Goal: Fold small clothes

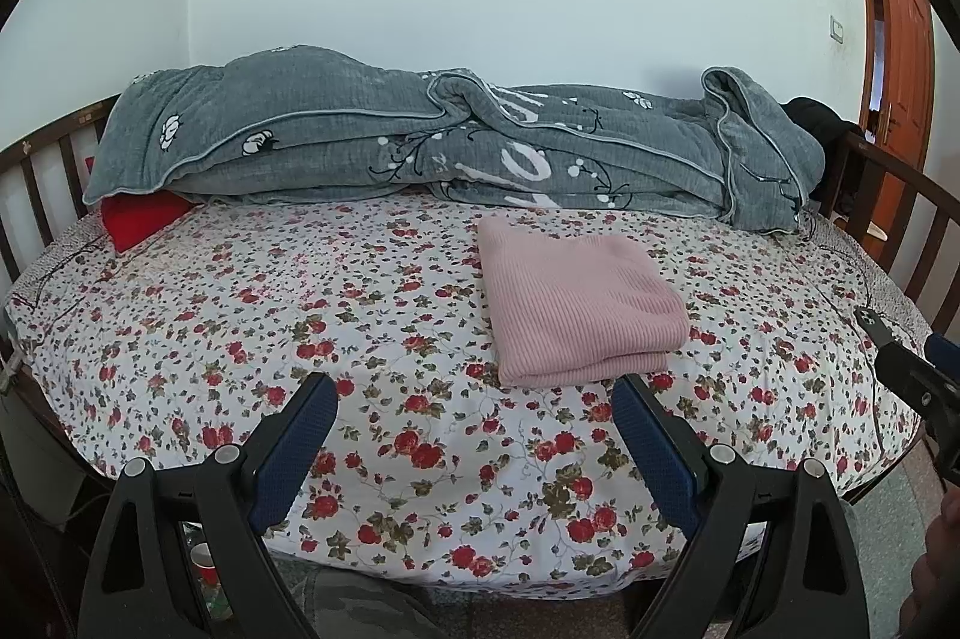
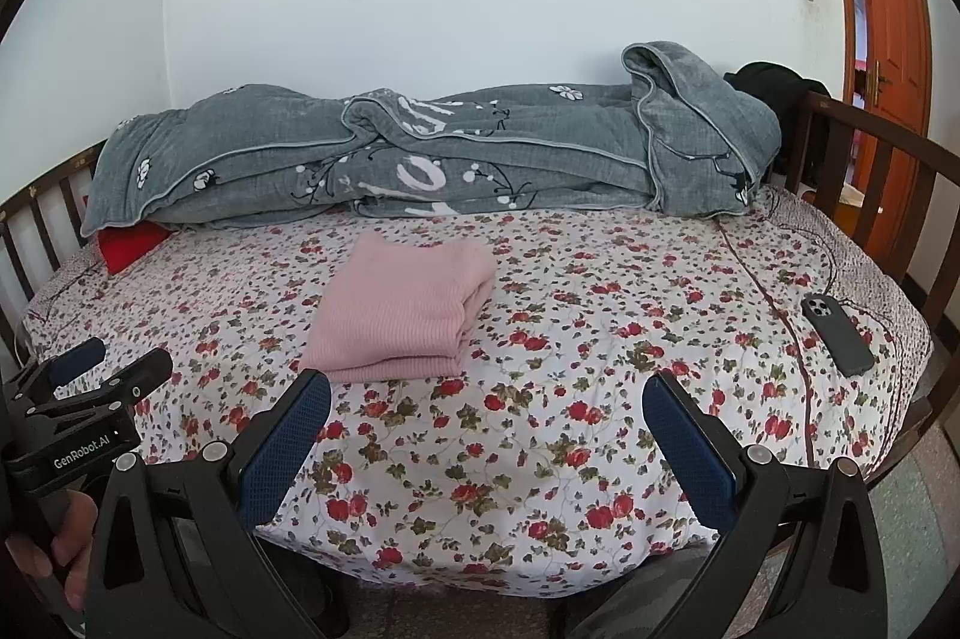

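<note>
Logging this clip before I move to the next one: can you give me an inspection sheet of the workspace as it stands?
Surface: bed with floral sheet, smooth and flat.
Job's things: pink knit garment, folded into a neat rectangle and lying on the sheet; no other small clothes seen.
Clutter: dark phone face down near the sheet's right edge; red cushion half under the grey quilt bunched along the wall.
Grippers: left gripper open, nothing between its fingers; right gripper open, also empty. Both hang short of the garment.
Cables: a thin dark cord runs across the sheet near the phone.
Surroundings: wooden bed rail, white wall, wooden door.
</note>
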Demonstrator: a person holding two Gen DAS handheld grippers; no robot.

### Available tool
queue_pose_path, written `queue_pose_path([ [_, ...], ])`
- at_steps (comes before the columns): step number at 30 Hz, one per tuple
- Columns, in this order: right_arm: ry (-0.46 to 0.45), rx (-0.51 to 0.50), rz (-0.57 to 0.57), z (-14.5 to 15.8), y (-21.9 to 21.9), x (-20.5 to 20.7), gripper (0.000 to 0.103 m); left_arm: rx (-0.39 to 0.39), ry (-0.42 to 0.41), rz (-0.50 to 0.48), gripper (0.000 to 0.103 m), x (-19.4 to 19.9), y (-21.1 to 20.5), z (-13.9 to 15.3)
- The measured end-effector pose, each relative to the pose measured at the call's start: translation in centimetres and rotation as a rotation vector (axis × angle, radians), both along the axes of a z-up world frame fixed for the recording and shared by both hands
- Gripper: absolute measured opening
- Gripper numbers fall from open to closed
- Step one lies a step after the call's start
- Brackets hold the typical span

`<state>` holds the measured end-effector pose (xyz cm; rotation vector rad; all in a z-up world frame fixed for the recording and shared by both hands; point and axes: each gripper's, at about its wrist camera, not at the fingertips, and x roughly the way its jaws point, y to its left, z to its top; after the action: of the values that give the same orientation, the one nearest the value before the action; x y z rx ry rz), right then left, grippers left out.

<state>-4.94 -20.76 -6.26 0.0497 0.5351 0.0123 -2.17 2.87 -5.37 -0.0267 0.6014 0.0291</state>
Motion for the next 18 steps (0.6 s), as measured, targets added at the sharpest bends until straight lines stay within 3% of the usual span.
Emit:
queue_pose_path([
  [18, -0.002, 0.003, 0.004, 0.04, 0.38, -0.06, 0.102, -0.012, -0.006, 0.003, 0.093, -0.06, 0.16, 0.41],
])
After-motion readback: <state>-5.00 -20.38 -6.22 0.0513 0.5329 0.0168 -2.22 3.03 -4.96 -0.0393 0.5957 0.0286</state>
